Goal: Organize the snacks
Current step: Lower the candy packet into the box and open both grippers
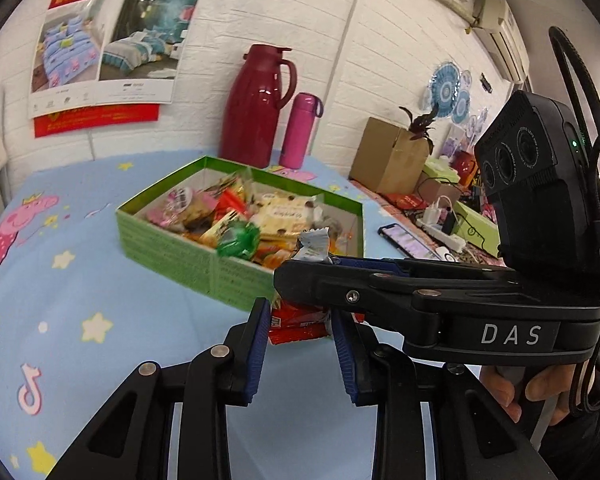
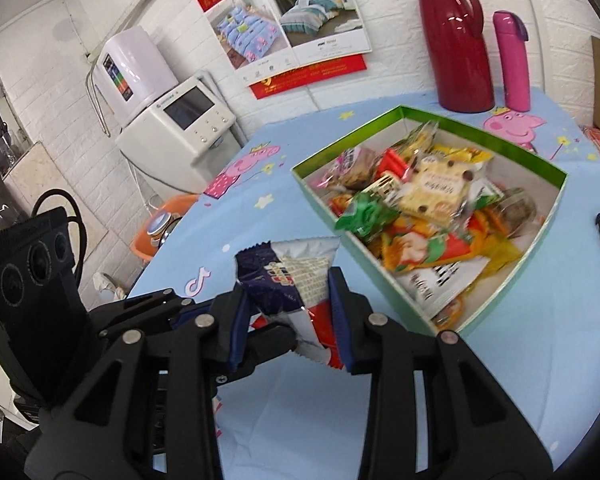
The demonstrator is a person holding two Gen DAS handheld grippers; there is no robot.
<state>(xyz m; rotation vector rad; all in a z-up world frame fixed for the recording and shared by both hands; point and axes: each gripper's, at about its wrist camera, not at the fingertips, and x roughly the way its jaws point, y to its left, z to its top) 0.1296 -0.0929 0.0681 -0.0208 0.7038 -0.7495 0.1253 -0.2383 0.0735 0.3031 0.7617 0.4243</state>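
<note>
green box (image 2: 512,268) on the worktop (image 1: 100,280) already nearly full of snacks; right gripper (image 2: 290,320) clenched on a white-and-blue wafer packet (image 2: 288,276) beside it, left gripper (image 1: 300,344) spread around a red packet (image 1: 296,324), both unboxed.

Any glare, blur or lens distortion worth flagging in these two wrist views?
Left wrist view: strong fisheye bending of the brick wall, dark vignette corners, glare streaks on the red thermos, green snack box reasonably sharp. Right wrist view: same barrel distortion, snacks at the box's near end smeared by blur, the blue-and-white packet between the jaws slightly soft.
</note>
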